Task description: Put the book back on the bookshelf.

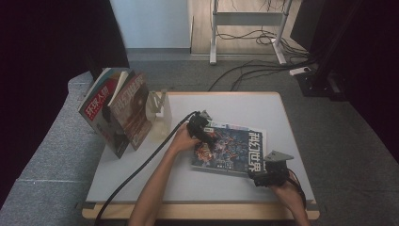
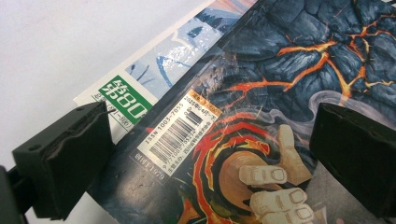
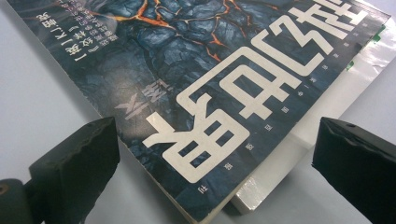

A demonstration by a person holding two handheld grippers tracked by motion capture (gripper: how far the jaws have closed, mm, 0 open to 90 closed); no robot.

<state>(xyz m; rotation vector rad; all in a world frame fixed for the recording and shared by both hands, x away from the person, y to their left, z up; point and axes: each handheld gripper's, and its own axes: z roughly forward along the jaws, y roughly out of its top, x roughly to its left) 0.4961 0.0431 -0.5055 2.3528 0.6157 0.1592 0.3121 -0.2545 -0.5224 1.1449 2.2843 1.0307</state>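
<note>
Two magazines lie stacked flat on the white table (image 1: 141,181): a dark lava-patterned magazine (image 1: 233,148) on top, and a lighter one beneath it (image 3: 322,100) whose edges stick out along the top cover's sides. Three more magazines (image 1: 117,110) stand leaning together at the table's far left, propped against a white stand (image 1: 160,110). Beyond the table, cables sprawl over the grey floor around a desk frame (image 1: 247,28).

The left gripper (image 1: 203,128) hovers over the stack's far left corner, its jaws spread wide on either side of the barcode (image 2: 175,135), its cable trailing toward the table's near edge. The right gripper (image 1: 270,173) sits at the stack's near right corner, jaws likewise spread, straddling the corner without pinching it. Both forearms reach in from the near edge.
</note>
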